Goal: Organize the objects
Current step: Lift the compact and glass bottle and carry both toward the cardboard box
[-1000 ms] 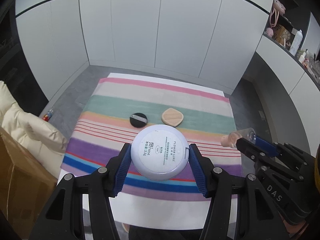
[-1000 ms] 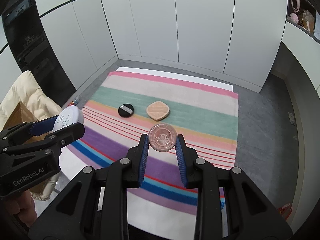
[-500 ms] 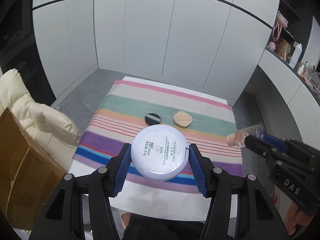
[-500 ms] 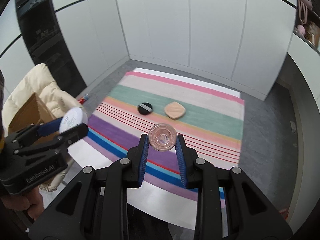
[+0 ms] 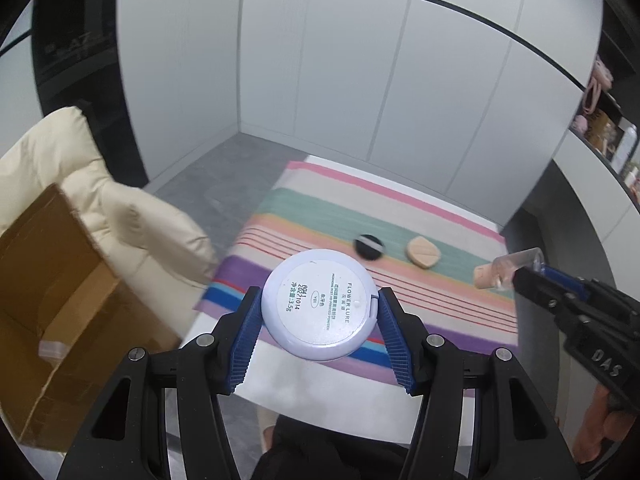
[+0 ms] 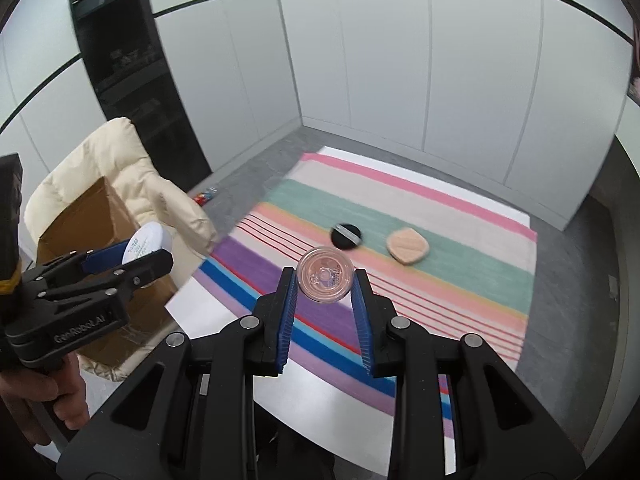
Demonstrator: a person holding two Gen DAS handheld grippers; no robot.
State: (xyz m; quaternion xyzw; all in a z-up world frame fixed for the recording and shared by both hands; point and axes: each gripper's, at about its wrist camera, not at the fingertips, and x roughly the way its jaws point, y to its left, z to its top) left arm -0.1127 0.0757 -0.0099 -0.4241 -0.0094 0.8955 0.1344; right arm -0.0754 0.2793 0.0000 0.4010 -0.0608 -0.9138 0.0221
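Observation:
My left gripper is shut on a round lavender-white powder compact, held in the air above the near edge of the striped cloth; it also shows in the right wrist view. My right gripper is shut on a clear bottle of peach foundation, seen end-on; it shows at the right of the left wrist view. A black round puff and a peach puff lie on the cloth's green stripe.
An open cardboard box sits at the left beside a cream padded jacket. The cloth covers a white table. White cabinet walls stand behind. A shelf with items is at the far right.
Both grippers have risen and drawn back toward the left with their objects. The cardboard box and jacket now fill more of the left side. The puffs have not moved.

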